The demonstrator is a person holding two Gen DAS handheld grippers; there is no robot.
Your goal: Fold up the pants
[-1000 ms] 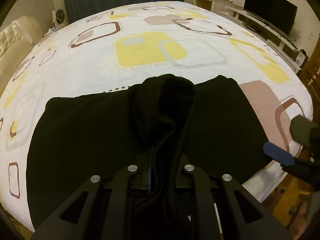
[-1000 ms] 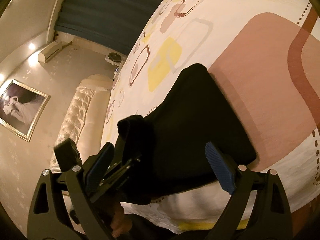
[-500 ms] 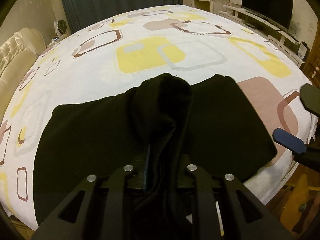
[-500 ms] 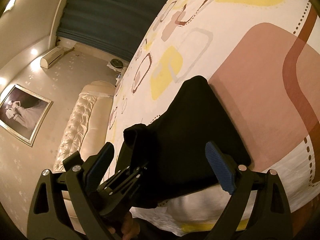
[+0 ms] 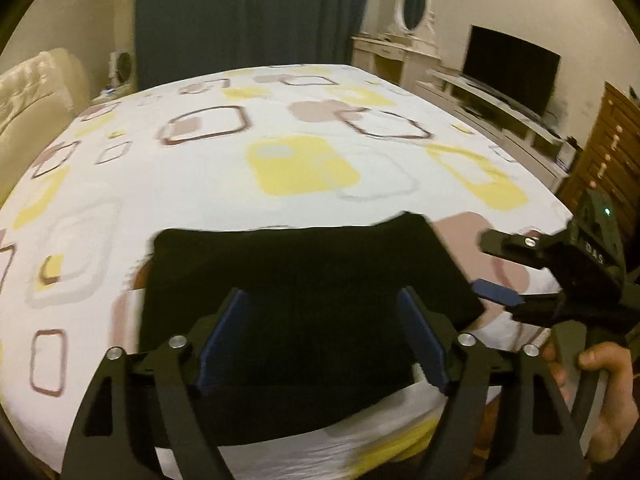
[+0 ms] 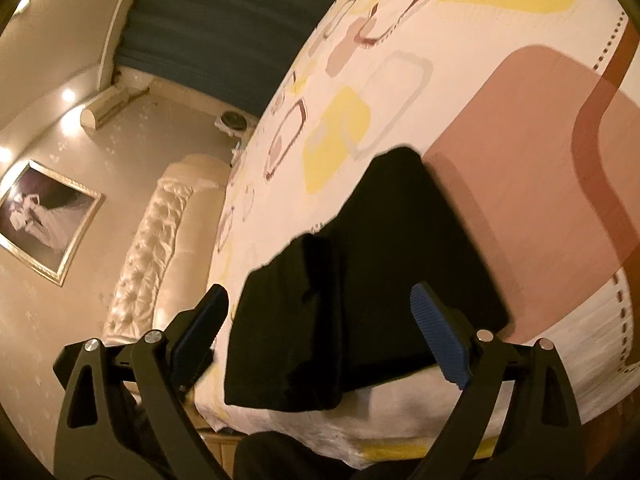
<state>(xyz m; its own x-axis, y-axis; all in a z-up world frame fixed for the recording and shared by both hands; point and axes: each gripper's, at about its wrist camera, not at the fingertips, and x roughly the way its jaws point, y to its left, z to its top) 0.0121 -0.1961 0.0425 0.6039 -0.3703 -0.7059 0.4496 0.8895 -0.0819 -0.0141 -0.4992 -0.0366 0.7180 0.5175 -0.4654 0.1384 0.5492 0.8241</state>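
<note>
The black pants (image 5: 304, 280) lie folded into a flat rectangle on the patterned bed sheet (image 5: 280, 140), close to the bed's near edge. My left gripper (image 5: 322, 336) hovers above the pants' near part. Its jaws are opening and the blue pads do not press on the cloth. My right gripper (image 5: 488, 268) stands open at the pants' right corner, held by a hand (image 5: 600, 380). In the right wrist view the right gripper (image 6: 320, 332) is open over the pants (image 6: 408, 248), with one end of them draped over the bed's edge.
A cream tufted headboard (image 5: 32, 100) stands at the left. Beyond the bed are a dark curtain (image 5: 248, 12), a white dresser with a mirror (image 5: 412, 12) and a TV (image 5: 508, 68). Wooden drawers (image 5: 612, 152) stand at the right. A framed picture (image 6: 44, 216) hangs on the wall.
My left gripper let go of the bunched fold of cloth, spread its jaws and drew back and up. The pants now lie flat. The right gripper stayed in place, open.
</note>
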